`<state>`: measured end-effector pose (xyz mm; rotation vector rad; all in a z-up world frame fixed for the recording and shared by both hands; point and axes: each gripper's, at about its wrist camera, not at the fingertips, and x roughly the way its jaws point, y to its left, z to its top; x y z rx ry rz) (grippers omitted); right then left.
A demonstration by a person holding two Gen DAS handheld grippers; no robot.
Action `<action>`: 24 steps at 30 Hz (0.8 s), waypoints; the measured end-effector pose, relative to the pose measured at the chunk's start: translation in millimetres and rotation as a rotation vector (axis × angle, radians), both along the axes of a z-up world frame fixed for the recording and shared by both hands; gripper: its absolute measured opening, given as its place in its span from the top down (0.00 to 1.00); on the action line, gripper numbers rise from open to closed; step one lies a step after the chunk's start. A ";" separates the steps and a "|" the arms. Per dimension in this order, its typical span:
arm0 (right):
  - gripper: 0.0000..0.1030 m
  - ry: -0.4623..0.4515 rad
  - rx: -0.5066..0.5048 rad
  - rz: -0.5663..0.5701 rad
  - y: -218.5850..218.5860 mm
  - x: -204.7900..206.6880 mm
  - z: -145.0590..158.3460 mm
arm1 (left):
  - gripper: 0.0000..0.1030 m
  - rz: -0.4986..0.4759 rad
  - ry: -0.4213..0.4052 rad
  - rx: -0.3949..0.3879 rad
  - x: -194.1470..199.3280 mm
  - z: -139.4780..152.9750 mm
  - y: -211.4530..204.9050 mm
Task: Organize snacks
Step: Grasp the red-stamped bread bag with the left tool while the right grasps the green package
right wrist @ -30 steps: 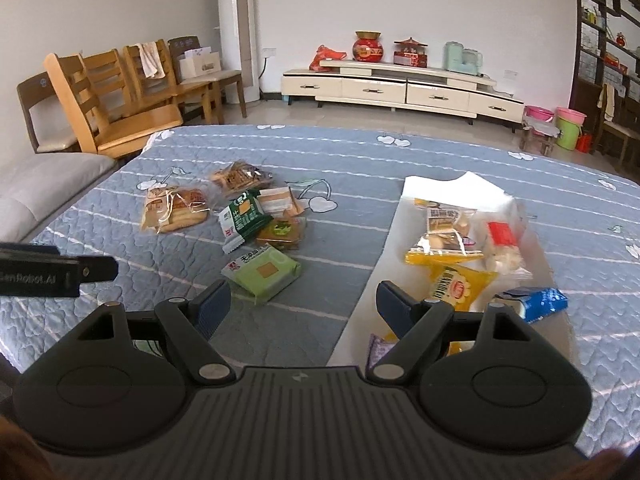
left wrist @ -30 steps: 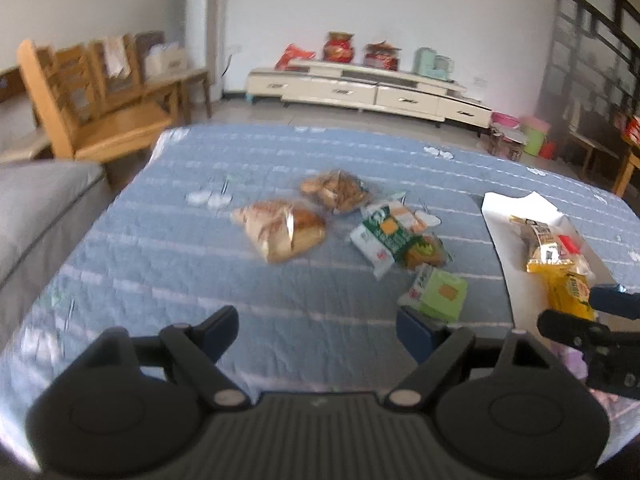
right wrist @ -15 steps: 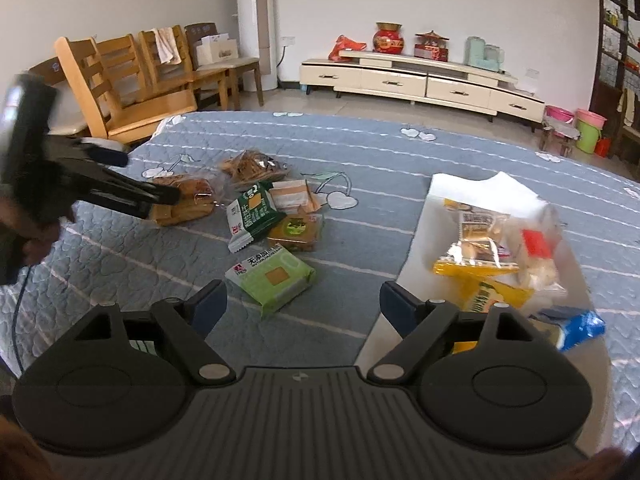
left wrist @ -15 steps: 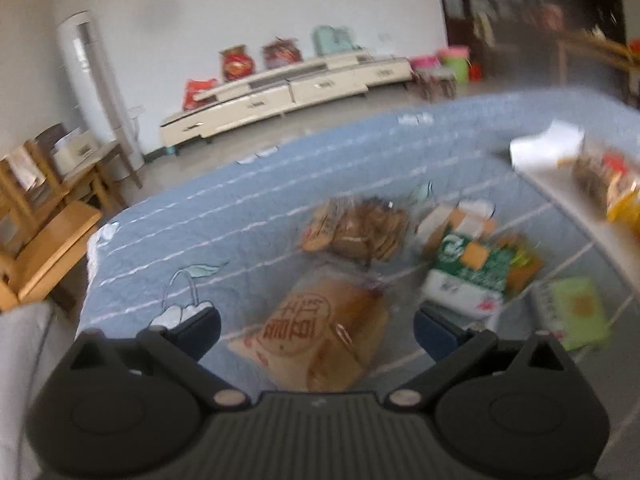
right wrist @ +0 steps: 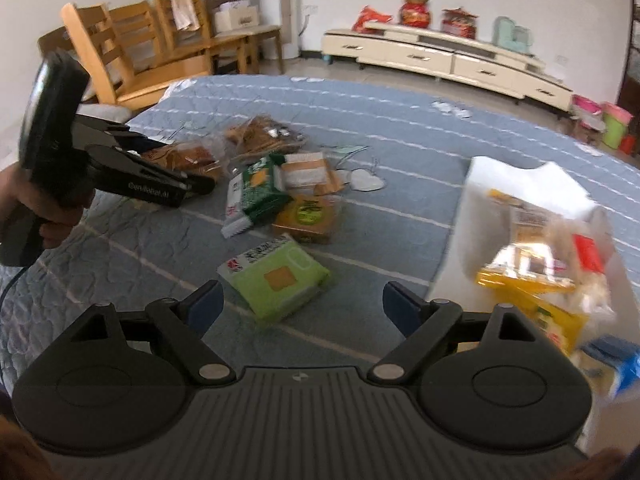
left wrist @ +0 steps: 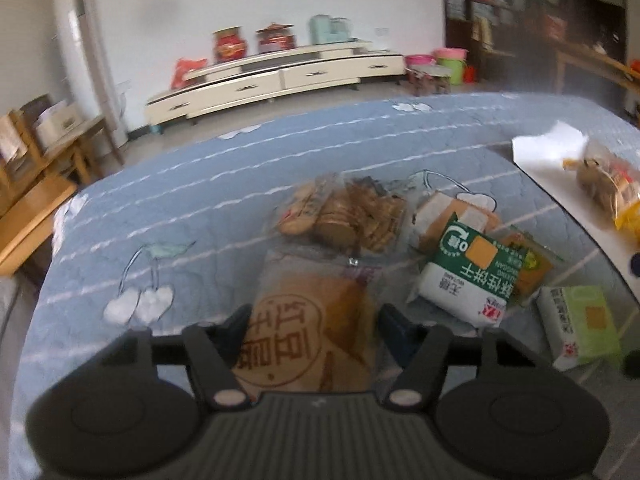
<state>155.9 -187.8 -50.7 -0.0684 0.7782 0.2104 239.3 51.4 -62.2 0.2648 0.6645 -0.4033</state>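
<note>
A clear bread packet (left wrist: 308, 332) with a brown round stamp lies on the blue quilt (left wrist: 200, 208). My left gripper (left wrist: 312, 320) has its jaws closing on it, both fingers against the packet's sides. From the right wrist view the left gripper (right wrist: 180, 164) sits over the same bread packet (right wrist: 192, 156), held in a hand. My right gripper (right wrist: 300, 304) is open, hovering just short of a light-green packet (right wrist: 280, 280) with nothing between its fingers. A bag of brown biscuits (left wrist: 352, 212), a green-and-white packet (left wrist: 468, 272) and an orange packet (right wrist: 308, 216) lie in between.
A white sheet (right wrist: 480, 208) on the right holds several sorted snacks, among them a yellow packet (right wrist: 532, 276) and a blue one (right wrist: 624, 364). Wooden chairs (right wrist: 132, 52) stand past the quilt's left edge. A cream low cabinet (right wrist: 448, 60) lines the far wall.
My left gripper swung left from the green packets to the bread packet and narrowed its jaws around it. The right gripper moved in closer over the light-green packet, still open.
</note>
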 end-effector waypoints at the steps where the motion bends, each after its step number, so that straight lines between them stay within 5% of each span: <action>1: 0.00 0.005 -0.012 0.014 3.7 4.4 -2.0 | 0.36 0.013 0.000 0.000 -5.1 -0.1 1.5; 12: 0.00 0.078 -0.092 0.175 21.7 52.2 -17.7 | 0.44 0.124 -0.013 -0.089 -63.1 17.2 5.9; 14: 0.13 0.103 -0.089 0.180 23.5 59.2 -23.0 | 0.44 0.136 -0.016 -0.087 -67.8 15.9 4.1; 16: 0.38 0.091 -0.082 0.166 25.2 60.3 -19.8 | 0.45 0.158 -0.017 -0.096 -73.4 15.8 4.7; 24: 0.39 0.040 -0.023 0.104 23.8 28.0 -3.4 | 0.46 0.199 -0.021 -0.127 -100.6 25.1 2.9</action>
